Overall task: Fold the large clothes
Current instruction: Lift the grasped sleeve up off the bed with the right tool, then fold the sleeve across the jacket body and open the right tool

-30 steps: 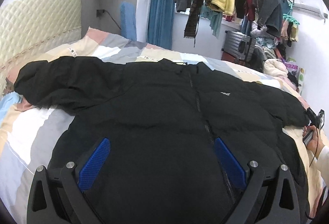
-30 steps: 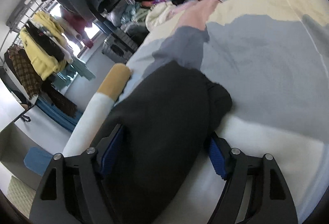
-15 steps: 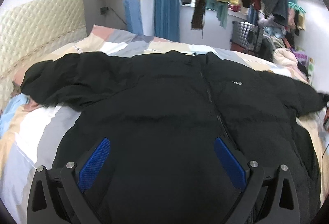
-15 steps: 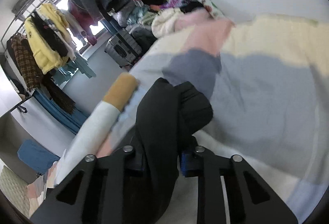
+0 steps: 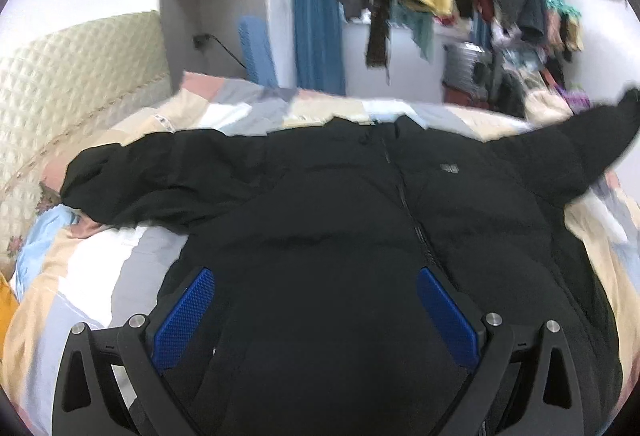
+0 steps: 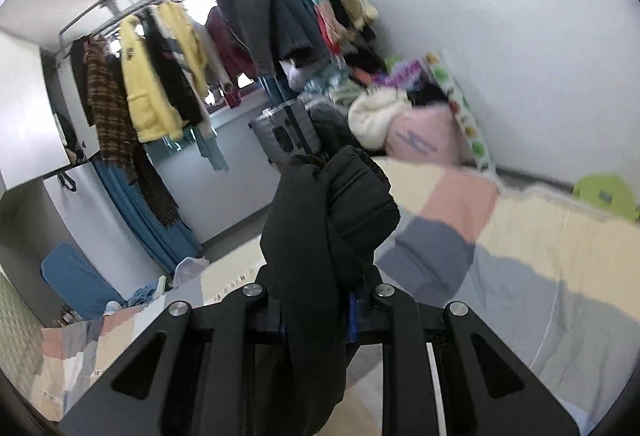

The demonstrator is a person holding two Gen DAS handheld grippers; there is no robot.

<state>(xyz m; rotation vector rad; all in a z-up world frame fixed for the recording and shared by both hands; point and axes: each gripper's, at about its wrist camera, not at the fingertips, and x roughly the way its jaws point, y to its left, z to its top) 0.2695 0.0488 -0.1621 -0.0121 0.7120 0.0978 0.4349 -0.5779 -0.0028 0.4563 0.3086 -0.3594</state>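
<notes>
While left gripper [image 5: 316, 320] gapes over jacket [image 5: 360, 236], right gripper [image 6: 316, 312] clamps raised sleeve [image 6: 332, 204].

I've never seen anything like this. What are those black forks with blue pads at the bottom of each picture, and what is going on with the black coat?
Those forks are hand-held grippers: a person carries one in each hand, and a wide-angle camera on each looks forward along its fingers. One picture comes from the left gripper, whose blue pads stand wide apart above a black jacket spread on a bed with a patchwork cover. The other comes from the right gripper, closed on the jacket's sleeve and holding it up off the bed. Behind, a rack of clothes hangs by the wall.
</notes>
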